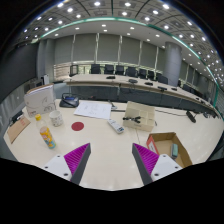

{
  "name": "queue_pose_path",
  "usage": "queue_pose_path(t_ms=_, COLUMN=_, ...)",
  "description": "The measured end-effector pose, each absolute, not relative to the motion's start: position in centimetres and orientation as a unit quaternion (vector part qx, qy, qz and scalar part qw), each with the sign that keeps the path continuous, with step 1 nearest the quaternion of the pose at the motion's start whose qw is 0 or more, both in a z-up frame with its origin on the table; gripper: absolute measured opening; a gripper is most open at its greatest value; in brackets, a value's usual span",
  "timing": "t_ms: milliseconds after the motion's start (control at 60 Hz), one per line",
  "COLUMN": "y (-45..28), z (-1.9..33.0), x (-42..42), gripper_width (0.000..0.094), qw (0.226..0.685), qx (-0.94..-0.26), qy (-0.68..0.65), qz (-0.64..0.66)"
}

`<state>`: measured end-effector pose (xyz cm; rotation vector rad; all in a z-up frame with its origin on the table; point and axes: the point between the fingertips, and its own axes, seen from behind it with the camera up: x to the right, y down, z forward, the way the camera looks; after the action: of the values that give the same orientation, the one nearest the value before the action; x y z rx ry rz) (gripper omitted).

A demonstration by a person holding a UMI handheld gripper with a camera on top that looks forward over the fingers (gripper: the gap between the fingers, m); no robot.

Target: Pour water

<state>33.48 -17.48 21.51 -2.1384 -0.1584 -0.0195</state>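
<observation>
Gripper (112, 160) fingers spread apart and empty above the surface (105, 150), bottle (47, 134) and cup (57, 118) standing well ahead toward the left, untouched; pour apparently not begun, approach and grasp left.

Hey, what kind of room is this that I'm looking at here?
Most likely a conference or meeting room. A long curved desk lined with office chairs runs behind the light table, under rows of ceiling lights. The gripper is held open above the table, gripping nothing.
</observation>
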Motion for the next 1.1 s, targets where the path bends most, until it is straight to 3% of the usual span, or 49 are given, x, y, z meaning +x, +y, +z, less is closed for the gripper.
queue_pose_path(t_ms=167, y=-18.7, z=19.1, x=28.7, gripper_width=0.0855, qw=0.466, qx=-0.879, qy=-0.098, qz=0.023)
queue_pose_path(t_ms=450, y=-21.2, z=13.7, x=13.7, gripper_width=0.0861, qw=0.442, qx=-0.881, qy=-0.14, qz=0.091)
queue_pose_path(t_ms=667, y=-17.2, z=10.2, x=2.6, gripper_width=0.086, qw=0.476, qx=-0.863, qy=-0.14, qz=0.09)
queue_pose_path(t_ms=867, y=-9.9, z=7.5, x=-1.5, gripper_width=0.0853, qw=0.521, qx=-0.848, qy=-0.08, qz=0.048)
queue_pose_path(t_ms=950, y=-7.4, z=7.0, x=-2.2, gripper_width=0.0766, qw=0.536, qx=-0.841, qy=-0.06, qz=0.043)
queue_pose_path(t_ms=1033, y=-5.9, z=7.1, x=-1.9, gripper_width=0.052, qw=0.548, qx=-0.835, qy=-0.049, qz=0.027)
queue_pose_path(t_ms=1100, y=-5.5, z=7.3, x=-2.0, gripper_width=0.0494, qw=0.557, qx=-0.829, qy=-0.045, qz=0.017)
